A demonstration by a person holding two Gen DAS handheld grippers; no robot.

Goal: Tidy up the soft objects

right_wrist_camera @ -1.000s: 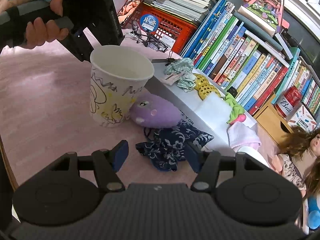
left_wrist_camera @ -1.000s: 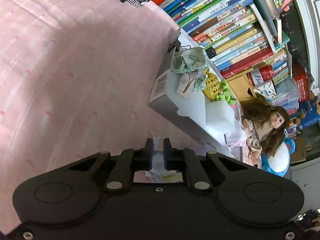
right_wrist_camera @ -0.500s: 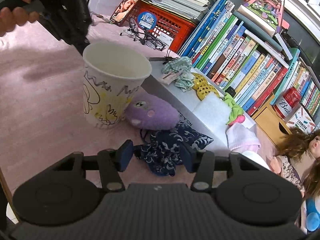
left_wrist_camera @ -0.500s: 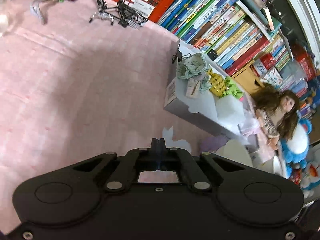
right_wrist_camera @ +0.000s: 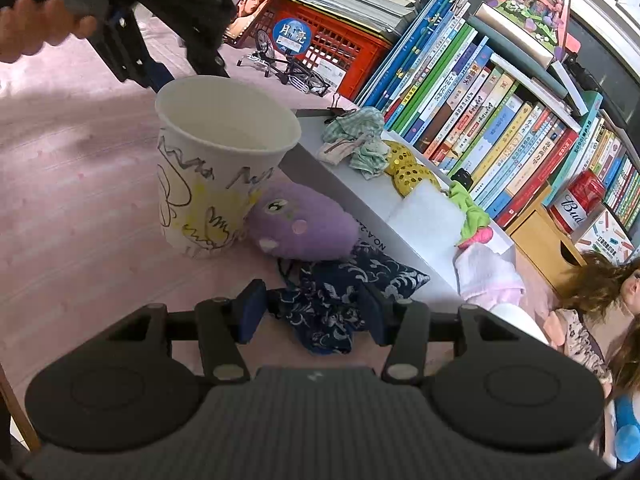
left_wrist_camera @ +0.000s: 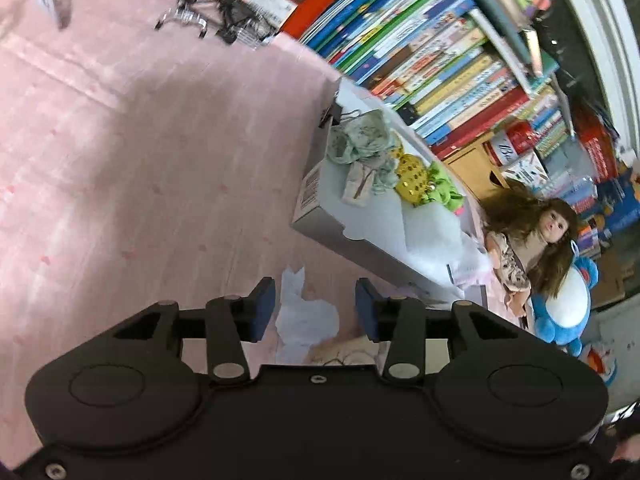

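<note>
In the left wrist view my left gripper (left_wrist_camera: 316, 312) has its jaws opening, and a crumpled white tissue (left_wrist_camera: 304, 316) shows loose between them, touched by neither pad. The right wrist view shows that gripper (right_wrist_camera: 156, 76), held by a hand, just above a scribbled white paper cup (right_wrist_camera: 216, 184). My right gripper (right_wrist_camera: 312, 312) stands low over a dark blue patterned cloth (right_wrist_camera: 332, 300), which lies between its open fingers on the pink table. A purple plush (right_wrist_camera: 304, 224) leans against the cup.
A grey box (right_wrist_camera: 340, 176) to the right carries a green checked cloth (right_wrist_camera: 356, 140), a yellow sequin toy (right_wrist_camera: 408, 172), a white sponge (right_wrist_camera: 428, 216), a green plush (right_wrist_camera: 472, 212) and a pink cloth (right_wrist_camera: 488, 276). Behind it are books (right_wrist_camera: 480, 120), a red crate (right_wrist_camera: 332, 48) and a doll (left_wrist_camera: 536, 236).
My left gripper was shut on the white tissue and has let it go, its jaws spreading as it rose. The right jaws narrowed slightly around the blue cloth.
</note>
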